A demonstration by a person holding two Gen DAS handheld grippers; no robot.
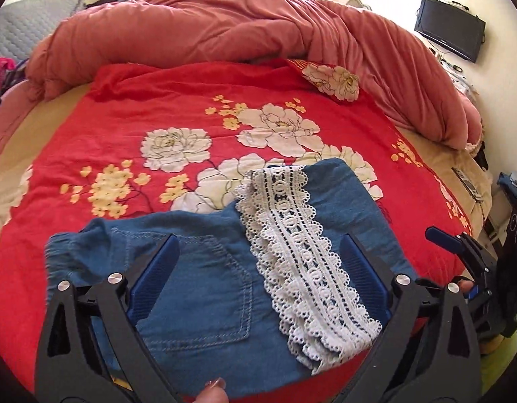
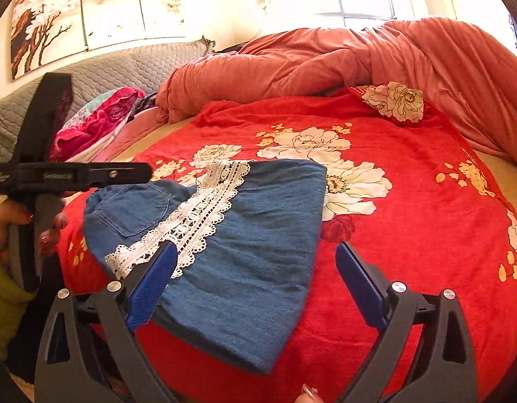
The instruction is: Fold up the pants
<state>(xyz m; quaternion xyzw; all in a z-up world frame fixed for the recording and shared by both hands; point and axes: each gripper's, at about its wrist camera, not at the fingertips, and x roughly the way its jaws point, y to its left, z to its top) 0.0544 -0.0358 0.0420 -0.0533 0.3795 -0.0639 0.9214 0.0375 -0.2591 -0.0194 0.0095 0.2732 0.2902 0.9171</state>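
Folded blue denim pants point(image 1: 198, 285) point(image 2: 258, 218) lie flat on a red floral bedspread point(image 1: 124, 107) point(image 2: 409, 235), near its front edge. A white lace strip point(image 1: 302, 268) point(image 2: 198, 221) runs diagonally across the denim, and a back pocket shows beside it. My left gripper point(image 1: 258, 238) hovers over the pants with its blue pads wide apart, open, gripping nothing. My right gripper point(image 2: 255, 247) is open too, above the pants' right part. Its left pad point(image 2: 154, 275) overlaps the lace end in the picture and its right pad is over the bedspread. No cloth is pinched.
A salmon duvet point(image 1: 224, 33) point(image 2: 359, 57) is bunched along the back of the bed. Pink clothes point(image 2: 97, 121) lie by a grey quilted headboard point(image 2: 107, 70). A dark screen point(image 1: 449, 28) hangs on the right wall. A hand point(image 2: 9, 221) holds the left tool's black frame point(image 2: 73, 174).
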